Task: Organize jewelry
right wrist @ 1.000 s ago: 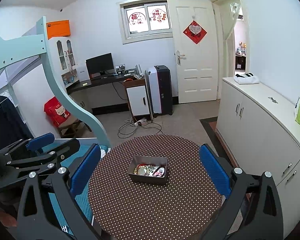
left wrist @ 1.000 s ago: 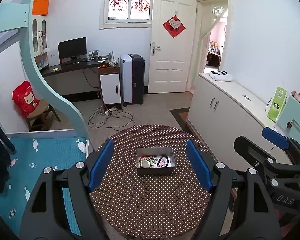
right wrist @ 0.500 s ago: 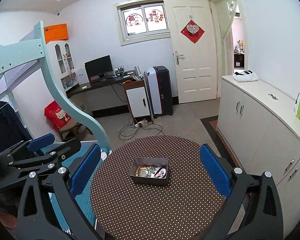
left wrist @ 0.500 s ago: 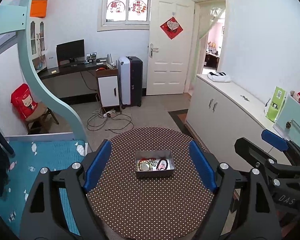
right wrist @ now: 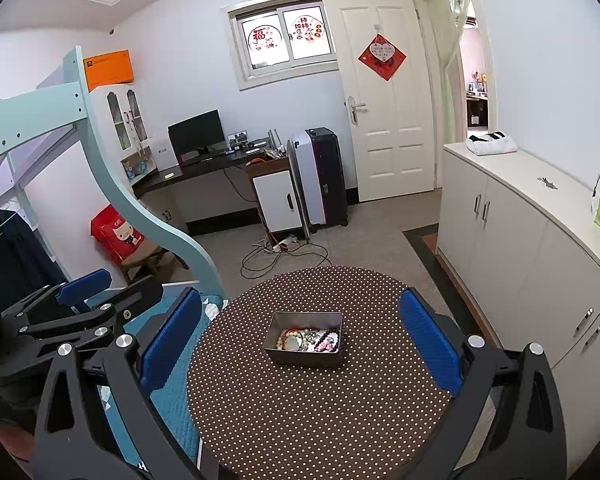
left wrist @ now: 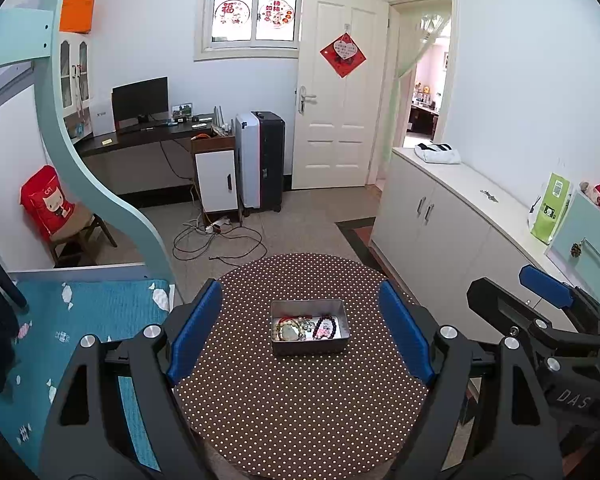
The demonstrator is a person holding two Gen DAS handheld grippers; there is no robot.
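A grey metal tin (left wrist: 309, 347) (right wrist: 304, 357) sits near the middle of a round table with a brown polka-dot cloth (left wrist: 300, 400) (right wrist: 320, 412). It holds beaded bracelets: a pale green one (left wrist: 289, 330) (right wrist: 292, 339) and a dark and pink one (left wrist: 326, 327) (right wrist: 329, 340). My left gripper (left wrist: 300, 336) is open and empty, held above the table, with the tin between its blue pads in view. My right gripper (right wrist: 300, 340) is open and empty too, likewise framing the tin. Each gripper shows at the edge of the other's view, the right (left wrist: 548, 312), the left (right wrist: 80, 308).
A bed with a teal cover (left wrist: 80, 320) and a curved pale green frame (left wrist: 100, 184) stands left of the table. White cabinets (left wrist: 440, 216) run along the right. Beyond are a desk (left wrist: 148, 140), a suitcase (left wrist: 260, 164), floor cables (left wrist: 216, 236) and a door (left wrist: 340, 92).
Both grippers have drifted slightly, so the table and tin sit a little lower in both views. The jaws stay open and the tin has not moved.
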